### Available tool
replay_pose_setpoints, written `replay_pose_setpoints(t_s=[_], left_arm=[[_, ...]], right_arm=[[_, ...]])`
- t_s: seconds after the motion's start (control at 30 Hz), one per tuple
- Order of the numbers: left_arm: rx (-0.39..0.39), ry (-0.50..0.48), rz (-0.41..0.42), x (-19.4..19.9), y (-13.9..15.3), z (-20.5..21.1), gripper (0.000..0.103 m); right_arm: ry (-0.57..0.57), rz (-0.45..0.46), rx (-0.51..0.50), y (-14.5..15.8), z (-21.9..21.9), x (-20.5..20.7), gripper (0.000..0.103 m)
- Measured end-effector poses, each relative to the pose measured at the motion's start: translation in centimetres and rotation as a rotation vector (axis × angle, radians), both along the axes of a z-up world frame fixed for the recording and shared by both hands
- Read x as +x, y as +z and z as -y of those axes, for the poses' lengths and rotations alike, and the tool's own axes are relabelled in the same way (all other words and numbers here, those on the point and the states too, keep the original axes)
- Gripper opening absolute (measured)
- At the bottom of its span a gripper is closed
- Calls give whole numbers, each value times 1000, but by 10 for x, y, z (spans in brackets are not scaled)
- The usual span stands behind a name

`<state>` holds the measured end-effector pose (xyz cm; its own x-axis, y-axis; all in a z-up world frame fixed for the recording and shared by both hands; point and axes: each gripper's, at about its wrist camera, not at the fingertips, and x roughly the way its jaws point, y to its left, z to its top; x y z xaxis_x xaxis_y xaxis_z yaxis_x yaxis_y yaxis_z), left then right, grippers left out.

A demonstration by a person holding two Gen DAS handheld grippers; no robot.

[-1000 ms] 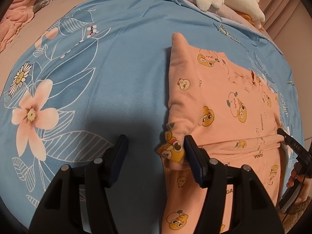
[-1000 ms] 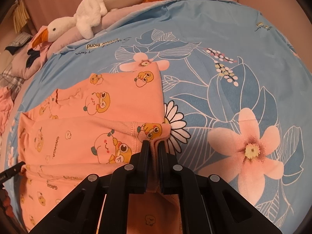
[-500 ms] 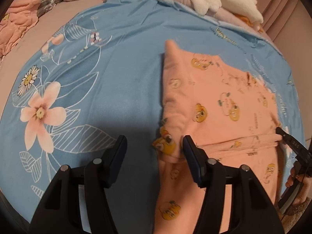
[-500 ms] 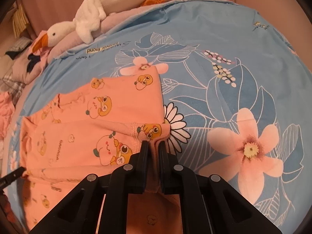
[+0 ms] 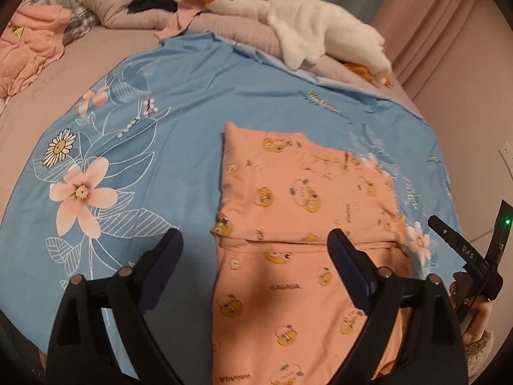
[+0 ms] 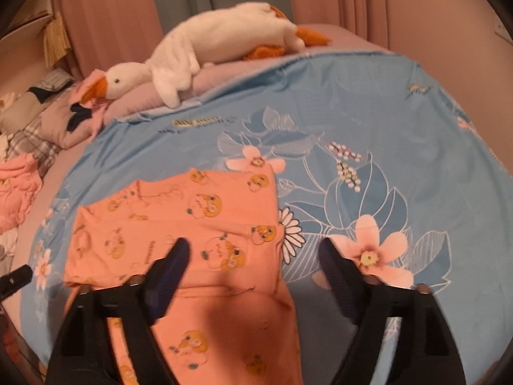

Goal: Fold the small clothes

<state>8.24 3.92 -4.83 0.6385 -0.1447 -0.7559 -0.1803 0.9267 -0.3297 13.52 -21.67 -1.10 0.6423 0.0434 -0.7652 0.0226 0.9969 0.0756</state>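
Observation:
An orange baby garment (image 5: 304,224) printed with yellow cartoon animals lies flat on the blue flowered sheet (image 5: 134,147), its sleeves folded in across the body. My left gripper (image 5: 253,243) hangs above the garment's left edge, jaws opening wide, nothing pressed between the pads. The same garment (image 6: 192,224) shows in the right wrist view, with a folded sleeve cuff near its right edge. Above that cuff my right gripper (image 6: 253,256) is lifted, jaws opening, and the cloth lies loose below them. At the far right of the left wrist view the other gripper's tip (image 5: 455,240) and a hand show.
A white plush goose (image 5: 304,22) lies along the pink bedding at the far side, and it shows again as the goose (image 6: 208,48) in the right view. A pile of pink clothes (image 5: 25,41) and a checked pillow sit at the far left. Curtains hang behind.
The right gripper, shut on the sleeve cuff before, has let go and stands open. The left jaws have spread wider. Both grippers have risen away from the garment, which stays folded.

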Motion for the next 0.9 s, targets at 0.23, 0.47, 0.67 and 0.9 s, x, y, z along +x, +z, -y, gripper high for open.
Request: replay_pose_setpoints(t_s=[0.23, 0.47, 0.67, 0.9], left_arm=[[17, -80, -20, -28, -13, 14, 96], [-36, -58, -61, -54, -35, 7, 96], [-100, -81, -114, -76, -56, 9, 95], [-152, -111, -183, -100, -75, 11, 91]], right_arm=[[33, 35, 1, 16, -9, -24, 89], [39, 30, -12, 15, -15, -42, 89], [57, 18, 2, 7, -13, -64, 89], [38, -21, 50, -3, 6, -105, 89]])
